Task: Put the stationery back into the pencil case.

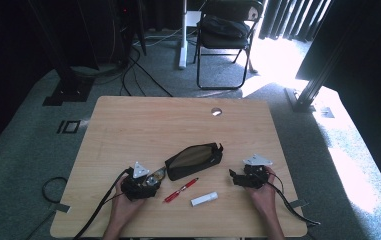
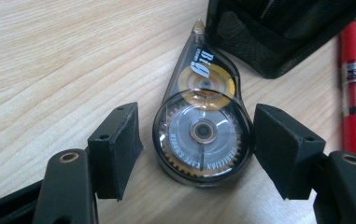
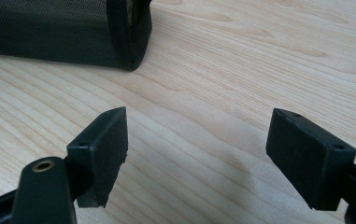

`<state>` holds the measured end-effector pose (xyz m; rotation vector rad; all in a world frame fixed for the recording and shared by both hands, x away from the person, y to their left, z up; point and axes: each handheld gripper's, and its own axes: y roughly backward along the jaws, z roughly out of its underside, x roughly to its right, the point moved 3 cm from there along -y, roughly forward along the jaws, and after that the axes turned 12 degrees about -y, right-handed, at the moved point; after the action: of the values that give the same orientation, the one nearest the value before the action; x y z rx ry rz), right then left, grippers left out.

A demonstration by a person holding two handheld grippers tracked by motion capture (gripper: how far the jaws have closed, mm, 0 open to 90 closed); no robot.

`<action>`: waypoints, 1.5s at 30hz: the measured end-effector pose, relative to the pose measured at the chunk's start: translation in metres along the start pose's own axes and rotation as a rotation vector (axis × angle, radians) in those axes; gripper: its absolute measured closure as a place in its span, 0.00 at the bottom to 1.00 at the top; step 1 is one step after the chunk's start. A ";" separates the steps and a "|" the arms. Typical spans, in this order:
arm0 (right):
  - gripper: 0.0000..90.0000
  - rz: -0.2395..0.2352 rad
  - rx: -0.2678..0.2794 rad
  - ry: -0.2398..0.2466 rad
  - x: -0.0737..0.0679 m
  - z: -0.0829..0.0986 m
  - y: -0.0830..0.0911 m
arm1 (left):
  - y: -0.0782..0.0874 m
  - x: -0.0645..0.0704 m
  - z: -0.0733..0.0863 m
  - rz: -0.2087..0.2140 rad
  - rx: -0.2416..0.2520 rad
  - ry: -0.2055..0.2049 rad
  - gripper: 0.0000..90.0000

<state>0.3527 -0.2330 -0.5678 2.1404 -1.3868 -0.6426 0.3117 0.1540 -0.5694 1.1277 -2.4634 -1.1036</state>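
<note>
You work at a light wooden table (image 1: 128,120) with a round hole near its far edge. On it lie a black mesh pouch (image 1: 194,160), a correction tape roller (image 2: 202,121) just beside the pouch, a red pen (image 1: 180,190) and a white tube (image 1: 204,199).

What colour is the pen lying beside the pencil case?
Red pen, with a clear band; the left gripper view shows it best.
</note>
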 end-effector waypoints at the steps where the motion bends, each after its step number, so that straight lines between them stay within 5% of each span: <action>1: 0.23 -0.001 0.000 -0.003 0.001 0.000 0.000 | 0.000 -0.001 0.000 0.002 0.001 0.002 0.37; 6: 0.23 0.001 -0.004 -0.022 0.008 0.002 0.000 | -0.001 -0.003 0.000 0.017 0.006 -0.013 0.38; 12: 0.23 0.011 -0.010 -0.022 0.012 0.003 -0.001 | 0.000 -0.003 0.002 0.007 -0.003 -0.092 0.42; 22: 0.23 0.037 -0.032 0.015 0.012 0.005 -0.005 | -0.001 -0.005 0.001 0.016 -0.001 -0.105 0.43; 38: 0.23 -0.011 -0.038 -0.045 0.022 0.006 -0.008 | 0.001 -0.006 0.000 0.020 -0.017 -0.127 0.46; 45: 0.23 -0.013 -0.041 -0.049 0.022 0.005 -0.009 | 0.008 -0.007 -0.003 0.011 0.016 -0.122 0.46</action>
<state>0.3633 -0.2515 -0.5800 2.1164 -1.3750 -0.7268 0.3136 0.1611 -0.5607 1.0806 -2.5717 -1.1851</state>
